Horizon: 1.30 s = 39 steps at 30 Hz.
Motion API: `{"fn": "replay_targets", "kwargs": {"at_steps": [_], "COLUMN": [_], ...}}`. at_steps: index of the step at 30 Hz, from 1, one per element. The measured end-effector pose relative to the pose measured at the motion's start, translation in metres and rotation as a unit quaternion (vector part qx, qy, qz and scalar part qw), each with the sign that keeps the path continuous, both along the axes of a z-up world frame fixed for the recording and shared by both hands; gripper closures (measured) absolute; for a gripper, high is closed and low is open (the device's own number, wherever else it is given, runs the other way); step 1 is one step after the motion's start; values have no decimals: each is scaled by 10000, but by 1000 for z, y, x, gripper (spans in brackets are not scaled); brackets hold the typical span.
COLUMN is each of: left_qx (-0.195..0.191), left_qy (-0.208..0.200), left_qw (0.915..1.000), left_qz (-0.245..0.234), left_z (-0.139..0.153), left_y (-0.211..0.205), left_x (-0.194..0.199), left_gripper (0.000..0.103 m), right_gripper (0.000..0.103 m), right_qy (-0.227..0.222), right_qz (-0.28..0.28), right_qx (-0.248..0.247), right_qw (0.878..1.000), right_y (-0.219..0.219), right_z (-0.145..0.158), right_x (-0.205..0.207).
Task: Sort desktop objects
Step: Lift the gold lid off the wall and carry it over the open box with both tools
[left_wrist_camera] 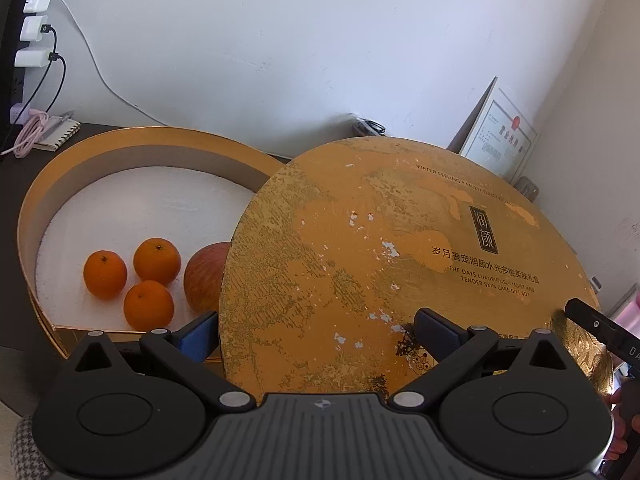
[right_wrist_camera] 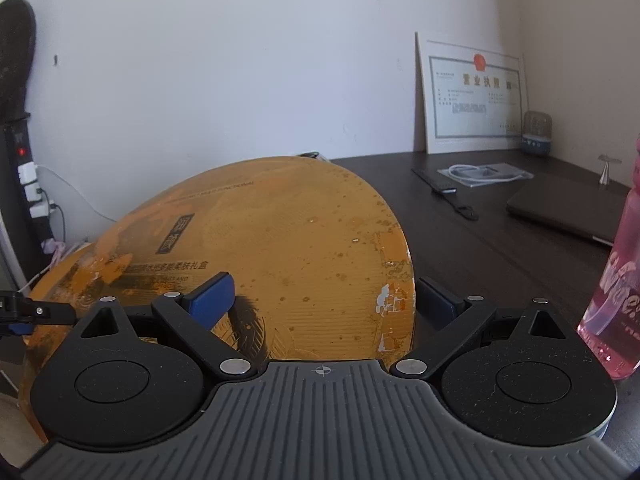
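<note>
Dark desk (right_wrist_camera: 500, 248): gold box (left_wrist_camera: 40, 216), laptop (right_wrist_camera: 568, 204), notepad (left_wrist_camera: 60, 132), pink bottle (right_wrist_camera: 616, 292).

A plain white wall (right_wrist_camera: 240, 60) rises behind a dark wood-grain desk (right_wrist_camera: 500, 248), meeting a cream side wall (right_wrist_camera: 580, 40) at the far right corner; soft, even light falls across both, and a black power strip (left_wrist_camera: 16, 60) hangs far left

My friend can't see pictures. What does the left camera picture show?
A big round gold lid leans half over a round gold box, with the open left tool around its edge. Inside sit three oranges and an apple.
</note>
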<state>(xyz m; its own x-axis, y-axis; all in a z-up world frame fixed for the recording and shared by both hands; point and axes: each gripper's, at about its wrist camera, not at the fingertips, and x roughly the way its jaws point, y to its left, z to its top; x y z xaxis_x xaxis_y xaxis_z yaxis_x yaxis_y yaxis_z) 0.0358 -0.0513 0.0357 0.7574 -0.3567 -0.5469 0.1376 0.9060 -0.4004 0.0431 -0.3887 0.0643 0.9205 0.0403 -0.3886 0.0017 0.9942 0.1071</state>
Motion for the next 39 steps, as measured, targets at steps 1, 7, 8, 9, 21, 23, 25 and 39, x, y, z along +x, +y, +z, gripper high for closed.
{"fn": "replay_targets", "kwargs": {"at_steps": [1,7,8,9,21,23,25,39], "left_qx": [39,253,275,298,375,400,446,555], "left_qy": [7,-29,-34,-34,143,153,129,-11], "left_qw": [10000,9995,9994,9993,9954,9938,9921,9825], "left_qz": [21,178,203,234,871,1030,1167,1779], "left_z": [1,9,10,10,11,11,13,25], "left_y": [-1,1,2,3,39,48,55,108], "left_x": [0,-5,-6,-6,-2,-1,0,11], "left_gripper": [3,3,3,3,3,2,3,3], "right_gripper": [6,6,6,6,6,6,6,6], "right_qy": [10,21,18,18,37,37,39,231], "right_qz": [19,214,251,287,969,1114,1264,2148], "right_qx": [41,299,336,363,430,429,459,780], "right_qw": [10000,9993,9991,9989,9944,9928,9909,9733], "right_y": [-1,-6,-6,-6,21,30,40,102], "right_z": [-1,-10,-10,-11,-17,-17,-17,-18], "right_x": [1,7,10,12,62,74,85,165]}}
